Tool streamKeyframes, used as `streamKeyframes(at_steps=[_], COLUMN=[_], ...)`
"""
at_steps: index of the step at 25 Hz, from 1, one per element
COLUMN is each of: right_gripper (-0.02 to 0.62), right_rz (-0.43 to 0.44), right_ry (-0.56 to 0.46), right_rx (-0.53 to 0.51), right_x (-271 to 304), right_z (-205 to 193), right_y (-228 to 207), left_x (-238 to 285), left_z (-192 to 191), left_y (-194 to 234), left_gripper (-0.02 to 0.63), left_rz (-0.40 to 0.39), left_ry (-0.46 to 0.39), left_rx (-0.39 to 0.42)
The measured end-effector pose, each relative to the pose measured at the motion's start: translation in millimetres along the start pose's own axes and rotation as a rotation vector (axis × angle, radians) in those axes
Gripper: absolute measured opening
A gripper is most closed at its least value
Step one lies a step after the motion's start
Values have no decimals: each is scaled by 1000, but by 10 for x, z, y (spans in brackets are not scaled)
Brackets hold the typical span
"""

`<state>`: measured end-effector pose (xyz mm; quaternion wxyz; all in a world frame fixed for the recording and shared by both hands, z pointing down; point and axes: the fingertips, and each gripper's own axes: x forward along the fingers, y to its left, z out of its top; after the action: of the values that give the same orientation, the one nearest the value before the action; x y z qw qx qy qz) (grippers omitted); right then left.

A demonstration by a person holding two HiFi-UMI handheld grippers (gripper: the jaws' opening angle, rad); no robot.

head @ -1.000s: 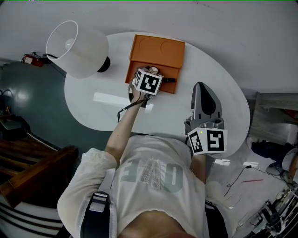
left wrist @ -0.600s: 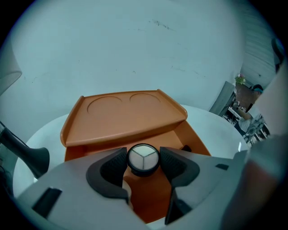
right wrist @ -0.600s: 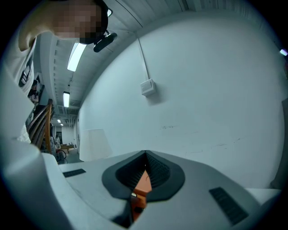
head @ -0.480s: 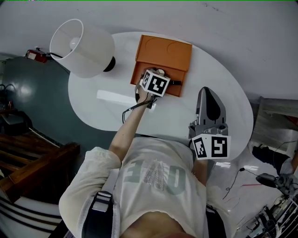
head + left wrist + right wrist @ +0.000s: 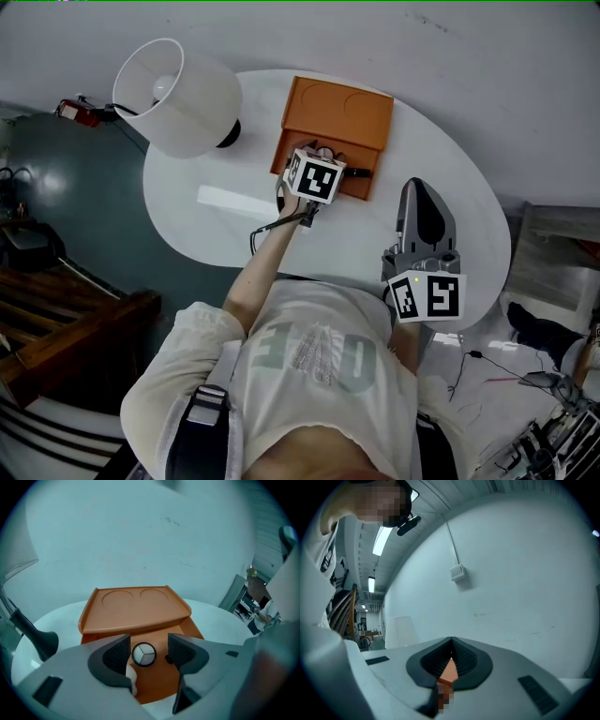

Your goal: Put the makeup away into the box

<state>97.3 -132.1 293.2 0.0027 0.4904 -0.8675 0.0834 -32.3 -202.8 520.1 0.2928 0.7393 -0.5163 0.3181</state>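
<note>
- The left gripper (image 5: 148, 645) has just been opening its jaws. They now stand wide apart, and neither pad touches anything.
- A small round compact (image 5: 144, 654) sits between them. It's lying on the floor of the pulled-out lower part of the orange box (image 5: 136, 609), on the white worktop (image 5: 206, 206).
- My read: this piece of makeup has been let go and is put away. What's left is backing the gripper out without knocking it.
- The compact is round, so it has no real long axis. It lies flat with its three-wedge face pointing up.
- The box's long side runs left to right in the left gripper view, with the open part facing the person.
- There's a white lump (image 5: 131, 680) by the left jaw and a tiny dark bit (image 5: 168, 658) by the other. I can't tell what either one is.
- The right gripper (image 5: 451, 644) has its jaws closed tip to tip. A sliver of orange shows in the gap lower down, and I'm not sure what it is.
</note>
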Motion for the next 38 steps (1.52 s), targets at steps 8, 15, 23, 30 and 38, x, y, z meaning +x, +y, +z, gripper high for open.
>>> streamKeyframes(at_steps=[8, 15, 23, 30, 38], right_gripper=[5, 5, 5, 5, 5], right_rz=[53, 97, 134, 126, 107], right_ry=[-38, -88, -83, -57, -54], right_rx=[-69, -93, -124, -141, -146], right_x=[197, 368, 391, 377, 341], right_z=[191, 418, 412, 392, 391], right_y=[234, 511, 792, 814, 746], left_x=[-996, -2252, -2921, -2978, -3028], left_z=[692, 1124, 1167, 1178, 1186], left_y=[46, 2, 84, 66, 1], left_gripper=[7, 6, 6, 6, 6], left_rz=[32, 102, 203, 218, 220], left_ry=[-363, -747, -938, -955, -971], left_rx=[11, 43, 33, 51, 52])
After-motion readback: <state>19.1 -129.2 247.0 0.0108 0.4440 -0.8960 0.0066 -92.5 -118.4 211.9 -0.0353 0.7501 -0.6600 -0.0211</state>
